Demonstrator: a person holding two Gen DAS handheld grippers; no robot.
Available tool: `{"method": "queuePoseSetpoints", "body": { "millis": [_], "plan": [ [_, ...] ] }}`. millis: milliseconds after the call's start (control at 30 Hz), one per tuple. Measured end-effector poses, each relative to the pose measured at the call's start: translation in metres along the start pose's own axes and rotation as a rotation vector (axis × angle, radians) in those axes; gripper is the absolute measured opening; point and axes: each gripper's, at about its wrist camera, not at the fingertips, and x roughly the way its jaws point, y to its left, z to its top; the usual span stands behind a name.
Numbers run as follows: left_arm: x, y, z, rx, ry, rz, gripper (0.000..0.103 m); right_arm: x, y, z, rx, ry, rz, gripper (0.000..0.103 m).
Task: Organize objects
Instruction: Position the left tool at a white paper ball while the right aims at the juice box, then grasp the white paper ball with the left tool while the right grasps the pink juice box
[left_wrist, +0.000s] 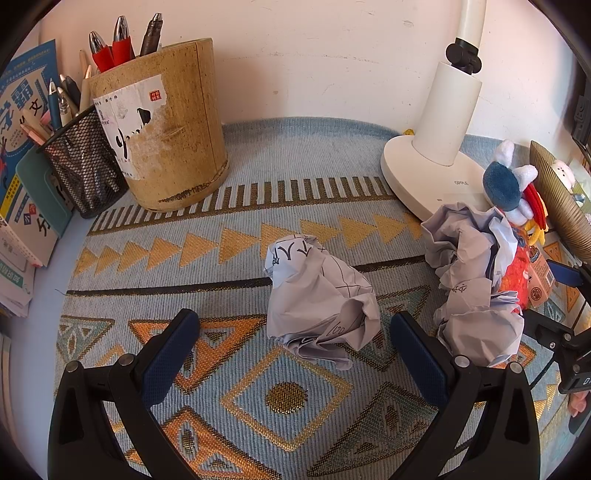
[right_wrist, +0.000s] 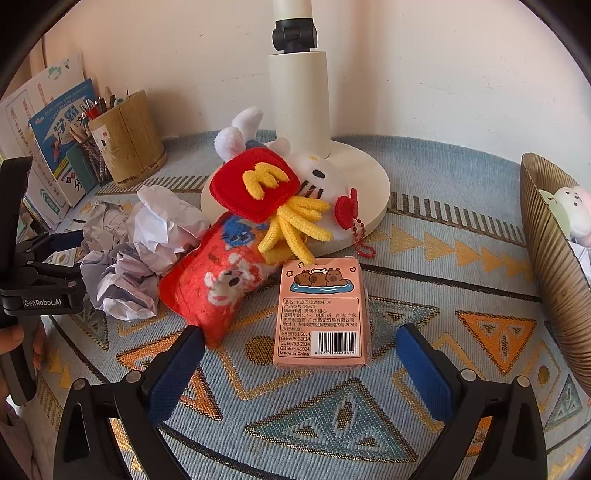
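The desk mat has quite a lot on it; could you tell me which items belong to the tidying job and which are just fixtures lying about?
To organize, probably:
crumpled paper ball
paper pile
red plush pouch
fries plush toy
pink card box

Just there:
desk lamp
bamboo pen holder
mesh pen cup
books

Both grippers, left and right, are open.

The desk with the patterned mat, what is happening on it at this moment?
A person is tidying the desk with two tools, and nothing is held yet. The left hand-held gripper is open in front of a crumpled paper ball on the mat. The right hand-held gripper is open around a pink card box. A red plush pouch, a white plush toy and more crumpled paper lie by the lamp base.
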Motion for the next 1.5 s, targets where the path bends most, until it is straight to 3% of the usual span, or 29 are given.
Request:
{"method": "queuePoseSetpoints", "body": {
  "millis": [400, 467, 500, 567, 600, 867, 1033, 1200, 1400, 1500],
  "plan": [
    [-0.003, 0.002, 0.000, 0.001, 0.000, 0.002, 0.103, -0.005, -0.007, -0.002, 0.020, -0.013, 0.027, 0.101],
    [-0.004, 0.002, 0.001, -0.001, -0.001, -0.006, 0.103, -0.010, -0.005, -0.002, 0.016, -0.039, 0.054, 0.077],
    [-0.005, 0.002, 0.001, 0.002, -0.007, -0.022, 0.099, -0.012, -0.005, -0.003, 0.016, -0.054, 0.075, 0.044],
    [-0.017, 0.001, 0.002, 0.026, -0.062, -0.100, 0.051, -0.011, -0.008, -0.005, 0.037, -0.056, 0.108, 0.045],
    [-0.019, -0.001, 0.001, 0.038, -0.069, -0.118, 0.041, -0.011, -0.010, -0.005, 0.051, -0.062, 0.120, 0.044],
    [-0.040, -0.015, 0.000, 0.114, -0.130, -0.050, 0.041, -0.046, -0.035, -0.015, 0.173, -0.207, 0.201, 0.042],
    [-0.049, -0.012, 0.000, 0.096, -0.148, 0.000, 0.043, -0.053, -0.039, -0.016, 0.198, -0.234, 0.188, 0.042],
    [-0.053, -0.002, -0.001, 0.071, -0.162, 0.014, 0.043, -0.069, -0.042, -0.021, 0.193, -0.321, 0.200, 0.042],
    [-0.059, -0.004, -0.004, 0.049, -0.185, 0.034, 0.044, -0.069, -0.042, -0.022, 0.193, -0.323, 0.219, 0.042],
    [-0.041, -0.005, -0.011, 0.033, -0.200, 0.053, 0.044, -0.068, -0.043, -0.022, 0.200, -0.318, 0.220, 0.042]
  ]
}}
